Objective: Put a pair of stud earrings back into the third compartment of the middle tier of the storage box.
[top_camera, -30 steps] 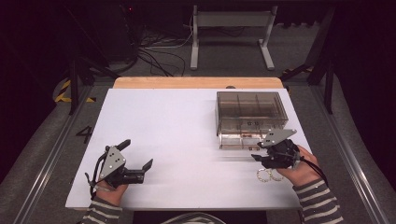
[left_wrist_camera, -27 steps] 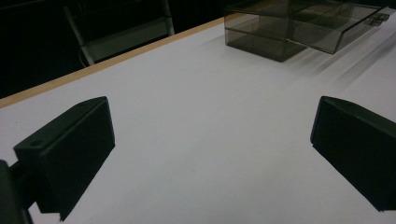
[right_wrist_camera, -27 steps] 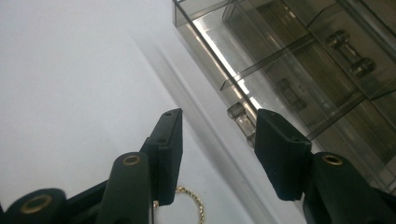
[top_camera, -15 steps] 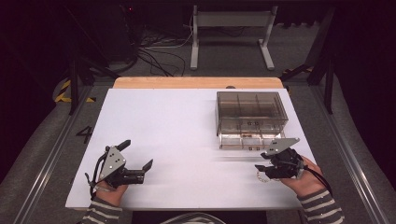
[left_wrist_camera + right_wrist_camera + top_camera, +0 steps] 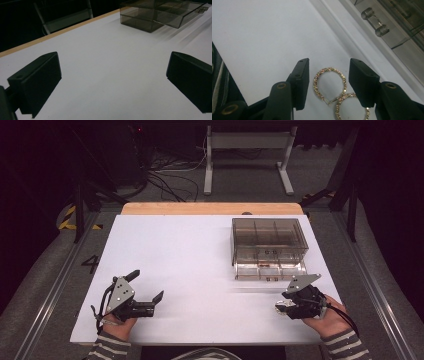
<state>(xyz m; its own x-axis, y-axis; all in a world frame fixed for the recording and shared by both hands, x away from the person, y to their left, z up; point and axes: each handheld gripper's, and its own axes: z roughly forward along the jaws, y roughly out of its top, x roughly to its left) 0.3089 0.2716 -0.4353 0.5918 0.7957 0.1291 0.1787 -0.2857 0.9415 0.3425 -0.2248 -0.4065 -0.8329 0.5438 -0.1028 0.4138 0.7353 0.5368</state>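
Two gold, stone-set hoop earrings lie on the white table: one (image 5: 329,69) between the jaws of my right gripper (image 5: 329,62), the other (image 5: 337,107) overlapping it closer to the camera. The jaws stand apart on either side without touching them, so this gripper is open. From the high view my right gripper (image 5: 281,306) sits at the near right, in front of a smoky clear drawer box (image 5: 267,240) whose lower drawer (image 5: 270,270) is pulled out. My left gripper (image 5: 147,284) rests at the near left, open wide and holding nothing.
The drawer's clear knob (image 5: 374,22) is just beyond the right jaws. The box (image 5: 160,12) stands far right in the left gripper view. A wooden strip (image 5: 210,208) edges the white table (image 5: 200,250) at the back; metal stands and cables lie beyond.
My right gripper has drawn back from the drawer front toward the table's near edge. The left gripper has stayed put.
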